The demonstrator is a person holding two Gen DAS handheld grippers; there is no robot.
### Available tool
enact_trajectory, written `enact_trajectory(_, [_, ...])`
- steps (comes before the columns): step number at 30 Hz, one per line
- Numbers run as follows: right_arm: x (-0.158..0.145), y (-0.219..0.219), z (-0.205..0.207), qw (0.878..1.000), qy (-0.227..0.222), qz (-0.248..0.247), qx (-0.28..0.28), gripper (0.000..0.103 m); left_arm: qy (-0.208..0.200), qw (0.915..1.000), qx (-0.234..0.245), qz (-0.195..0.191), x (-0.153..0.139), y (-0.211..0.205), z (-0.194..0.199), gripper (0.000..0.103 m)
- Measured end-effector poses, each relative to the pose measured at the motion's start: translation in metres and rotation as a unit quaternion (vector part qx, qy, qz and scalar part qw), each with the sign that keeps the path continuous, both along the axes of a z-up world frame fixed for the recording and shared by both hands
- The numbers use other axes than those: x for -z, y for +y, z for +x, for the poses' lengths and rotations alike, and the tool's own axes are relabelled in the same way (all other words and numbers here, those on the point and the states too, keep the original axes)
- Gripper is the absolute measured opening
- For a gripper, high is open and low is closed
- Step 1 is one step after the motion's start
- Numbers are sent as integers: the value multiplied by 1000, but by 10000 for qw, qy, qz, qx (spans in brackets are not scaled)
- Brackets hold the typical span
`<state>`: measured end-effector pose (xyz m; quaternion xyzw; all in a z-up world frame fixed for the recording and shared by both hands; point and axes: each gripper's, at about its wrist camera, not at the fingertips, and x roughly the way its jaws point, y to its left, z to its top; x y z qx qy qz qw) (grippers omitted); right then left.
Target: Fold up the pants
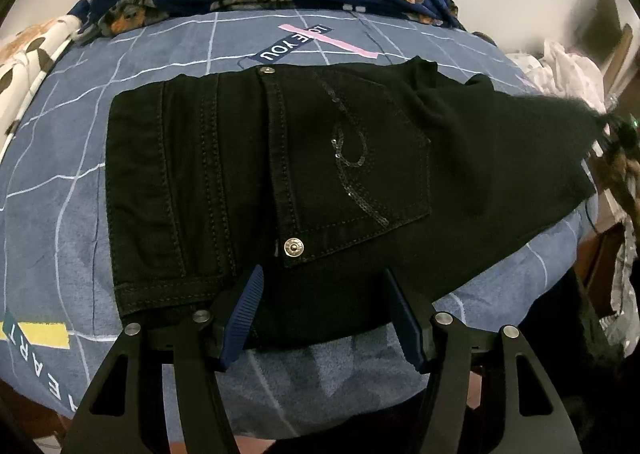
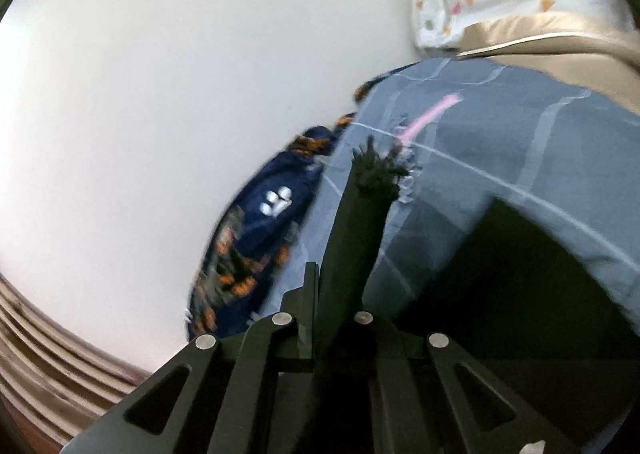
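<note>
The black pants [image 1: 280, 174] lie on the bed [image 1: 60, 194] with their long axis left to right, waist end left beside the half-open, empty left gripper [image 1: 324, 314], while the right gripper [image 2: 352, 254], clamped on the frayed hem [image 2: 376, 170], holds the leg end lifted at far right.
</note>
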<state>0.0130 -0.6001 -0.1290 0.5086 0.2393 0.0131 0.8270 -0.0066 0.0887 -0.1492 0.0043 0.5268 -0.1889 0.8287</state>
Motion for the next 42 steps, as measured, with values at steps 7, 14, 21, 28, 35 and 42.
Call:
enact_trajectory(7, [74, -21, -71, 9950, 671, 632, 388, 4, -41, 9999, 69, 68, 0, -2, -2, 64])
enact_trajectory(14, [90, -30, -81, 9921, 721, 924, 458, 2, -21, 9999, 96, 100, 0, -4, -2, 64])
enact_trajectory(21, [94, -32, -92, 9907, 849, 961, 454, 2, -7, 9998, 130, 120, 0, -5, -2, 64])
enact_trajectory(28, [103, -43, -100, 9904, 788, 1016, 501, 0, -32, 9998, 167, 101, 0, -4, -2, 65])
enact_trajectory(35, [103, -74, -128, 9852, 745, 1157, 1025, 5, -62, 9997, 219, 96, 1, -4, -2, 69])
enact_trajectory(42, [14, -82, -147, 9866, 611, -431, 1451, 12, -187, 9991, 345, 188, 3, -16, -7, 86])
